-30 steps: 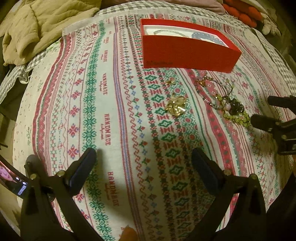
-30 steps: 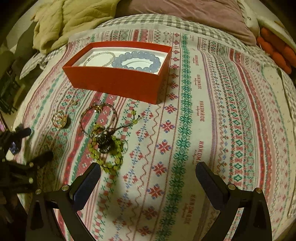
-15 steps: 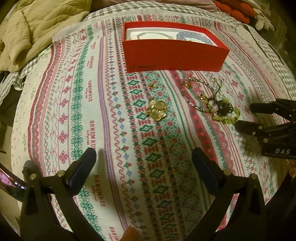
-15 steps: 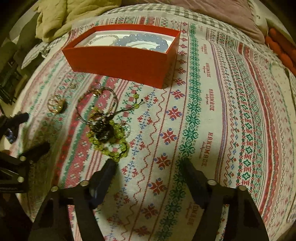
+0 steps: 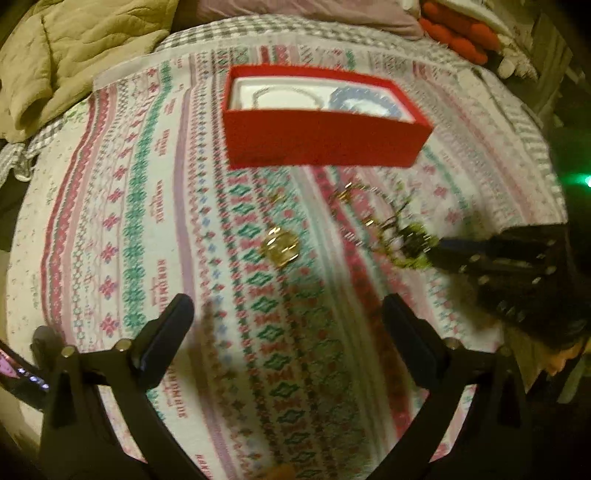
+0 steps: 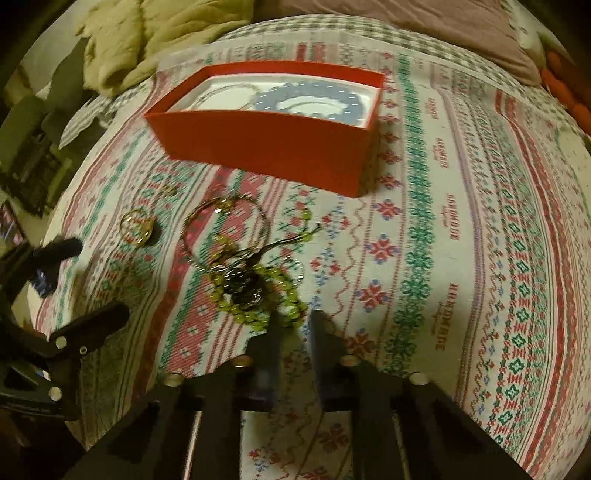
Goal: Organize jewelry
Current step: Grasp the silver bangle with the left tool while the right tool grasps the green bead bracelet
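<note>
A red box point(image 5: 325, 122) point(image 6: 273, 136) sits on the patterned cloth and holds a blue bead bracelet point(image 6: 310, 101) and a thin chain point(image 6: 225, 94). In front of it lie a green bead bracelet point(image 6: 258, 295) point(image 5: 413, 251) tangled with thin bangles point(image 6: 225, 232), and a gold ring piece point(image 6: 137, 227) point(image 5: 280, 245). My right gripper point(image 6: 293, 326) has its fingers nearly together at the near edge of the green bracelet, with a narrow gap; whether they pinch a bead is unclear. My left gripper point(image 5: 284, 332) is open and empty, short of the gold piece.
The patterned cloth point(image 6: 461, 240) covers a checked bed. A crumpled beige blanket point(image 5: 66, 55) lies at the back left. A pink pillow point(image 6: 424, 26) and orange items point(image 5: 458, 33) lie at the back. A phone point(image 5: 18, 373) shows at the left edge.
My right gripper has closed from wide open to nearly shut and moved left and forward to the green bracelet. The left gripper drew back slightly and stays open.
</note>
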`<action>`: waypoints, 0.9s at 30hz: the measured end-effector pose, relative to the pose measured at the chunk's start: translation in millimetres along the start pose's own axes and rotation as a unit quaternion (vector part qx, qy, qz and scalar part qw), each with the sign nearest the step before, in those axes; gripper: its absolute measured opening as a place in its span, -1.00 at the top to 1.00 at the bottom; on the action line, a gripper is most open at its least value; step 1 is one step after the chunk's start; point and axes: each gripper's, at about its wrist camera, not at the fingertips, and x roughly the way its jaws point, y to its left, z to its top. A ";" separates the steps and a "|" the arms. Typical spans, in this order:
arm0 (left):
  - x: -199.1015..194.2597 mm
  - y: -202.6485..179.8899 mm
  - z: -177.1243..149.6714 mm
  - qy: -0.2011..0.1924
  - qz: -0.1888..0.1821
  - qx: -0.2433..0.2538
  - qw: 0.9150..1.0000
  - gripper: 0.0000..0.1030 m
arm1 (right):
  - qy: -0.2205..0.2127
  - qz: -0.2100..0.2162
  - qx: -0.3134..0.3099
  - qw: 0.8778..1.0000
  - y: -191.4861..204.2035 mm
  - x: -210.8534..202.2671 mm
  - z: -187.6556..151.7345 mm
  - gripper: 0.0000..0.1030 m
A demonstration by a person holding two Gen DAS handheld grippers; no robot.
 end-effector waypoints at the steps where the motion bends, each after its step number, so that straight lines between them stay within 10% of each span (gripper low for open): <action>1: -0.9 -1.1 2.0 -0.003 -0.011 -0.004 1.000 -0.82 | 0.001 0.001 -0.001 1.000 2.1 -1.8 -1.3 0.89; 9: 12.8 -8.9 13.9 0.010 -0.100 -0.052 0.994 -0.02 | 0.004 0.004 0.016 1.000 -12.8 -12.9 -7.6 0.93; 15: 33.3 -7.9 21.9 0.021 -0.099 -0.099 0.990 0.05 | -0.017 0.026 0.046 0.998 -28.8 -25.3 -10.3 0.90; 20: 42.8 -15.4 31.1 0.017 -0.069 -0.100 0.992 0.08 | -0.016 0.033 0.053 0.998 -32.3 -28.7 -8.1 0.68; 27: 50.6 -34.6 33.0 0.008 0.016 -0.041 0.999 0.71 | 0.004 0.027 0.038 0.999 -26.3 -16.6 -8.6 0.67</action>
